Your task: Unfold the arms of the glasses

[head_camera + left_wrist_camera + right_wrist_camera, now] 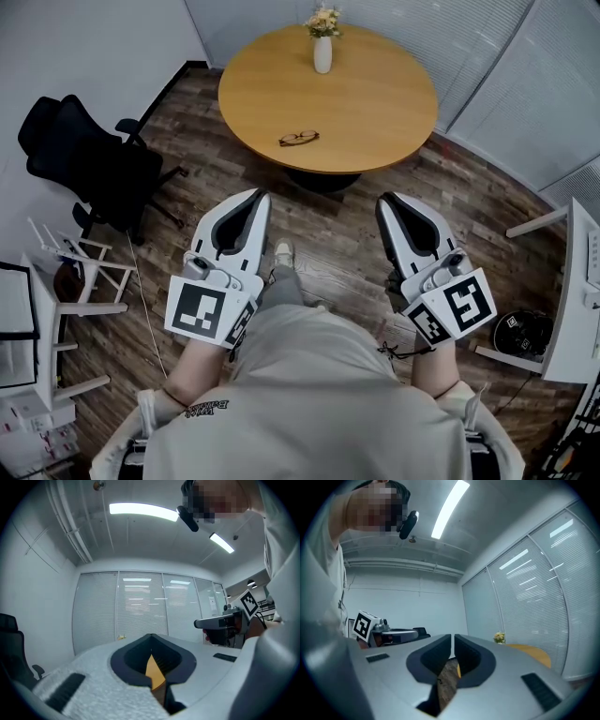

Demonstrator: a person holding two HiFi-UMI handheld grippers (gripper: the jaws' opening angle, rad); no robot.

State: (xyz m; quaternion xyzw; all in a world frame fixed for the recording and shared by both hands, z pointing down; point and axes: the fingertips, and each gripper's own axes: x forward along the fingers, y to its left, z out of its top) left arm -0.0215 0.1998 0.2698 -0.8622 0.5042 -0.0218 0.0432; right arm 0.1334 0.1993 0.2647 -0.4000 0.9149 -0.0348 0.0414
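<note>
Round wooden table [375,103] ahead of us, well apart from both grippers; left gripper [255,197] and right gripper [386,201] held level over the floor, each with jaws closed together on nothing; glasses [298,138] lie on the table's near side, ahead and between the two grippers, long axis across our view, somewhat nearer the left gripper; we judge both must reach forward and open first.

No word or number is legible. Black-and-white square codes cover the marker cubes [208,314] of the left gripper [260,195] and the right gripper [384,199]. A small dark print [206,408] on the person's shirt [309,394], perhaps lettering, is too small to read, as is a paper notice [213,603] on the glass wall [140,616].
</note>
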